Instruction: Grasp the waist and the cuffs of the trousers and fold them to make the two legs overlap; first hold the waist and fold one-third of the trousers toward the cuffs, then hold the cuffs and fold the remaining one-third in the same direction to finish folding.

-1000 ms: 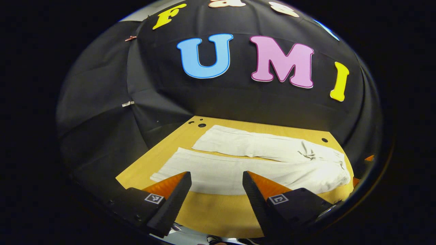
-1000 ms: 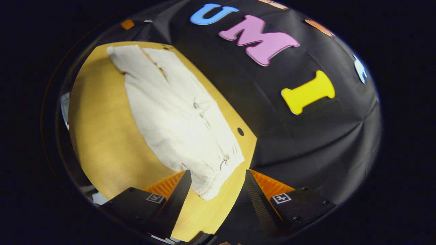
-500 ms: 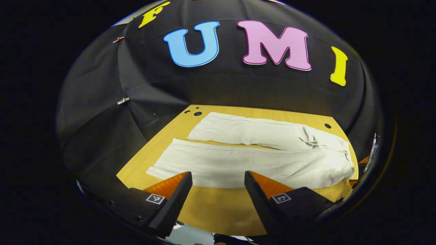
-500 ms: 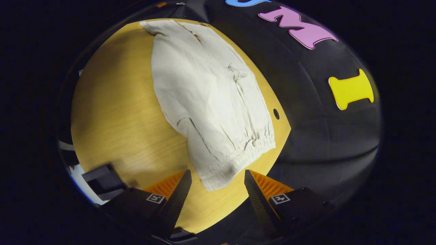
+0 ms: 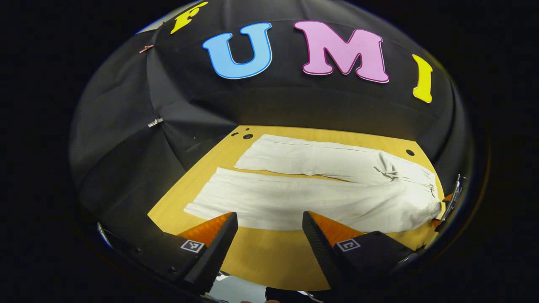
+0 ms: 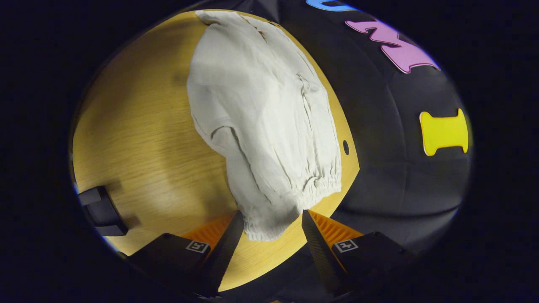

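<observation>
Trousers (image 5: 320,189), pale crinkled cloth, gathered elastic waist (image 6: 294,198), wood-grain table (image 6: 143,139)

trousers (image 6: 261,109) cuffs cut off at the right gripper view's top edge, waist corner partly behind the right tool (image 6: 271,221)

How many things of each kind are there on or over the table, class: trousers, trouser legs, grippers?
Trousers: 1
Trouser legs: 2, near leg and far leg
Grippers: 2, left gripper and right gripper
Table: 1
Total: 4 things (the legs belong to the trousers)
</observation>
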`<state>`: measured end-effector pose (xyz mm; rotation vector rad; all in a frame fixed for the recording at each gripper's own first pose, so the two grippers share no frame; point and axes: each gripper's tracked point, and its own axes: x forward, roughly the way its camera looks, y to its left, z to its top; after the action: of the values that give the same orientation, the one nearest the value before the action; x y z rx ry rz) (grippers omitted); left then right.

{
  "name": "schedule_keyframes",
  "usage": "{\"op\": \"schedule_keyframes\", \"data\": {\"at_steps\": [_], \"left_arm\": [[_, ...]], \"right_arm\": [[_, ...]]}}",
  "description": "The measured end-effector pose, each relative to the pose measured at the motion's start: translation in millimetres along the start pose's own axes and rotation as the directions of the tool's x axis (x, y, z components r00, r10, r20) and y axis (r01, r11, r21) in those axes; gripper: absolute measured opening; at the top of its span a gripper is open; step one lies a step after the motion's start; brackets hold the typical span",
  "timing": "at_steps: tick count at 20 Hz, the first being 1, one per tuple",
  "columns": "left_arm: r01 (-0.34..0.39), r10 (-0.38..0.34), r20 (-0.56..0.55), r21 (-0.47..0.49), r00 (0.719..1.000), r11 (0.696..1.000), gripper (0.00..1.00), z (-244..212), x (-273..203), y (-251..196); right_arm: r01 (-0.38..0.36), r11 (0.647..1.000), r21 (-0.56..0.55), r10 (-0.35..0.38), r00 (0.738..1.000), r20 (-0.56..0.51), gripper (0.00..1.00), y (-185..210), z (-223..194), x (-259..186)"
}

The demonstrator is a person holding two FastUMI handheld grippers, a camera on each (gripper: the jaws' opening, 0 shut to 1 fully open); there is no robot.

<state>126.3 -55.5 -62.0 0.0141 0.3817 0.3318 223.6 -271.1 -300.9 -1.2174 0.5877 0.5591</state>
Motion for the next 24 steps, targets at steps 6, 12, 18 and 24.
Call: {"op": "schedule_keyframes", "data": {"at_steps": [6,12,18,24], "left_arm": [[0.011,-0.009,-0.029,0.055,1.000,0.998,0.98,-15,12,18],[0.003,0.001,-0.016,0.236,1.000,0.972,0.98,-29,33,65],[0.050,-0.020,-0.064,0.522,0.998,0.851,0.96,-78,74,126],[0.081,0.002,-0.109,0.753,0.994,0.654,0.95,-89,124,192]], "right_arm": [[-0.009,0.999,-0.037,0.007,0.999,-0.040,0.68,3,2,9],[-0.010,0.998,-0.063,0.004,0.995,-0.099,0.30,4,1,18],[-0.078,0.997,0.012,0.079,0.987,-0.140,0.19,5,1,18],[-0.176,0.984,0.009,0.175,0.972,-0.160,0.07,8,4,17]]}}
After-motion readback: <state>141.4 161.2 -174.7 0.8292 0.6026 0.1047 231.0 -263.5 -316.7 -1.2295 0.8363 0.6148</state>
